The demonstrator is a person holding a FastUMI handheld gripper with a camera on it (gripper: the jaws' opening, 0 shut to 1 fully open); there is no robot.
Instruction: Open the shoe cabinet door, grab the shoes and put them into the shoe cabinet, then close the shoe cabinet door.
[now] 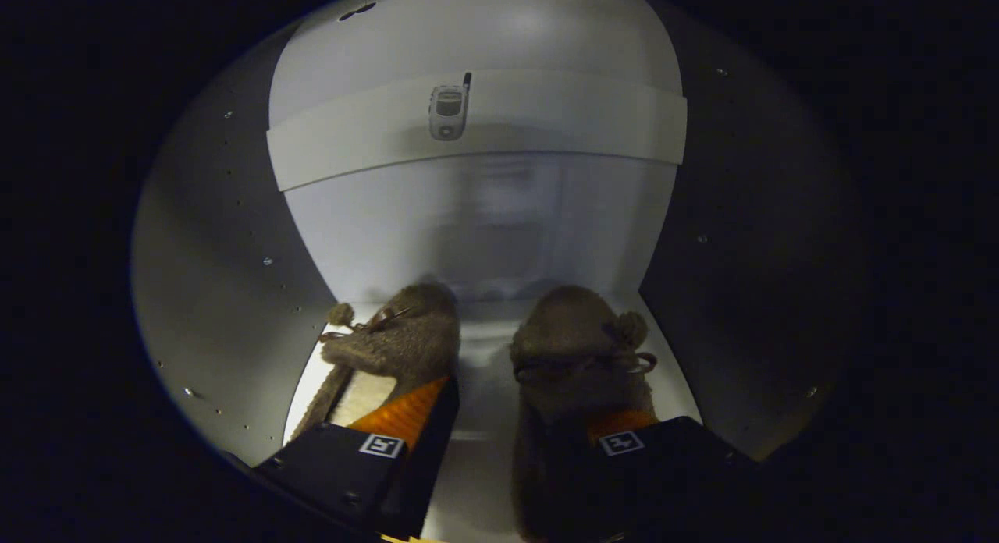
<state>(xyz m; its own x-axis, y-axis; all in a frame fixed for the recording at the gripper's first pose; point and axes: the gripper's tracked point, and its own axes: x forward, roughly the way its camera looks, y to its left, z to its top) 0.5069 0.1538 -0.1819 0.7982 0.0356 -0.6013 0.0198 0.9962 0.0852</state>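
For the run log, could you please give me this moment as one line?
phase: placing | shoes: both on cabinet floor | gripper: open, fingers over shoes' heels | shelf: above | door: open

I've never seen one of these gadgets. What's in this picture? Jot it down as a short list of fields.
place: inside the shoe cabinet, seen from its open front
shoes: two fuzzy brown slippers, left slipper and right slipper, side by side on the cabinet floor, toes toward the back wall
gripper: fingers open, one over each slipper's heel, a gap between them
shelf: above the slippers, a small flip phone on it
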